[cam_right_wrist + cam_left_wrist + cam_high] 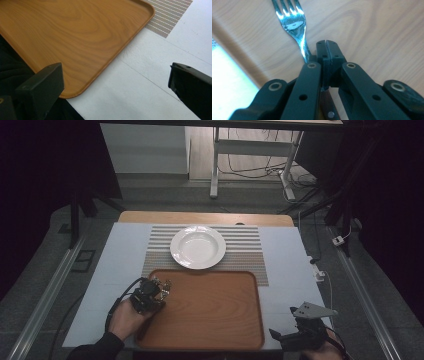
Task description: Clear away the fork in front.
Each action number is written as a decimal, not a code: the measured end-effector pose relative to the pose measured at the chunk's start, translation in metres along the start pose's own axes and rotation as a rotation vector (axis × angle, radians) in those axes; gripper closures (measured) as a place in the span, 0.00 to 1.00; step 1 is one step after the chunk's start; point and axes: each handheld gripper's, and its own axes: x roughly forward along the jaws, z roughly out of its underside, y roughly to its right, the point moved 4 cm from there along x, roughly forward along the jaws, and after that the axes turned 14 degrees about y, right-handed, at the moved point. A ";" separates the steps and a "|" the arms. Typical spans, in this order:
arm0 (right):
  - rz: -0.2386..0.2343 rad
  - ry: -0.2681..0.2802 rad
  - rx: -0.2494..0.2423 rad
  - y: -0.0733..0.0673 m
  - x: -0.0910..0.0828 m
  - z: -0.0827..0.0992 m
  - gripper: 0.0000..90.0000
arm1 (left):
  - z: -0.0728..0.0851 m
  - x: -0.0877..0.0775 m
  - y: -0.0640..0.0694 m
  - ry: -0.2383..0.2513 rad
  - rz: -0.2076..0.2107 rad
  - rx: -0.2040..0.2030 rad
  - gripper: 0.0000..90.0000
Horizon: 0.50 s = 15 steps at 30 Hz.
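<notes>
Overhead, the left gripper sits low over the near-left corner of the wooden tray, held by a hand coming in from the bottom edge. A white plate rests on a striped mat just beyond the tray, on the white bench. The right gripper hovers off the tray's near-right corner, well apart from the left one.

Along the left gripper, the jaws are pressed together on the neck of a fork, whose tines point away over the tray; its brown handle shows below the jaws.

Along the right gripper, the jaws stand wide with nothing between them, above the bench beside the tray's corner; a bit of the mat lies beyond.
</notes>
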 end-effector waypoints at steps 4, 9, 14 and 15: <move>-0.001 -0.001 0.000 0.000 0.000 0.000 0.01 | 0.002 -0.003 -0.008 -0.003 -0.009 -0.026 0.99; -0.001 -0.001 0.002 0.000 0.000 0.000 0.01 | 0.005 -0.006 -0.018 -0.005 -0.027 -0.051 0.97; -0.001 -0.003 0.002 0.000 0.000 0.000 0.01 | 0.005 -0.007 -0.021 0.001 -0.021 -0.057 0.93; 0.000 -0.003 0.002 0.000 0.000 0.000 0.01 | 0.005 -0.007 -0.020 0.003 -0.023 -0.050 0.91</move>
